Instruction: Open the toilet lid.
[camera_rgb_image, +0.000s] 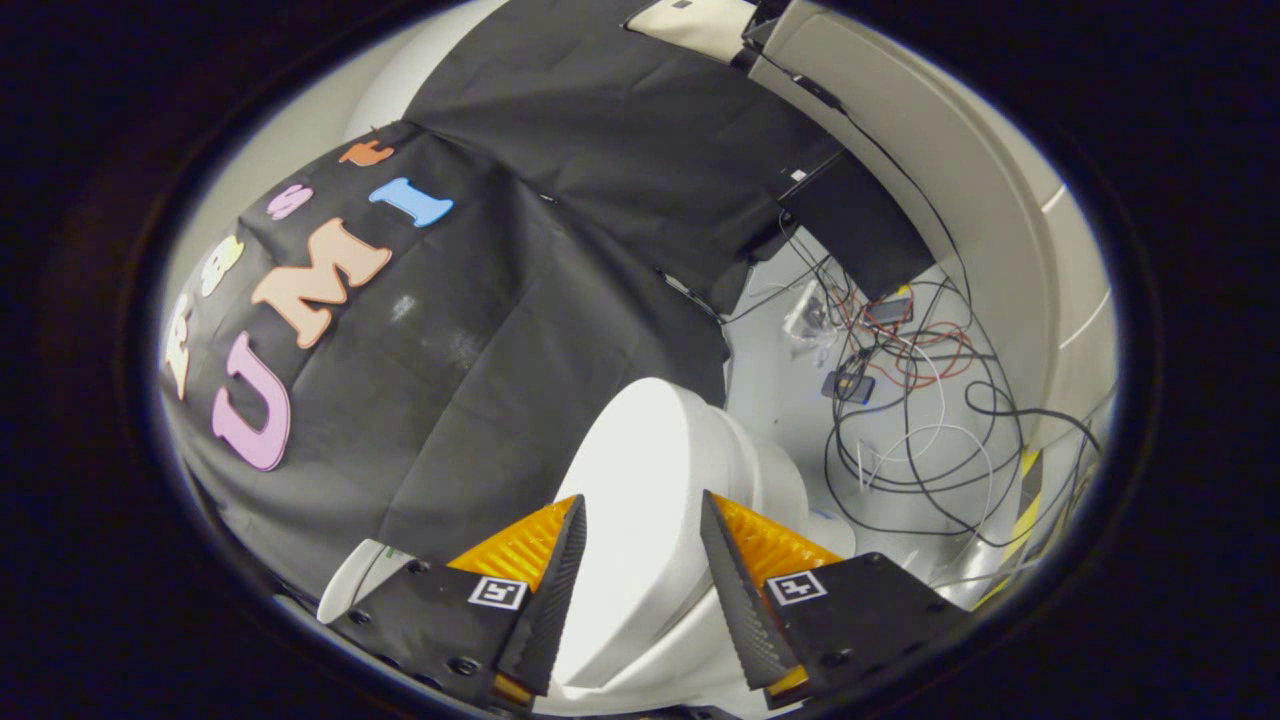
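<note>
Hand-held gripper (640, 580) spread, fingers straddling but not pinching the white toilet lid (650, 500) that sits between and just ahead of them; lid looks rigid, smooth, slippery, hinged plastic, so best hooked under its front rim.

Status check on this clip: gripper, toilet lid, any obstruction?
Gripper open, fingers either side of the toilet lid, not pressing. Lid still down. Loose cables on floor beyond, off the path.

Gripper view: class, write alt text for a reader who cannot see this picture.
The open tongs frame a white toilet lid without pressing on it; whether it is raised is unclear. Beyond hangs black cloth, with tangled cables on the pale floor beside the toilet.
</note>
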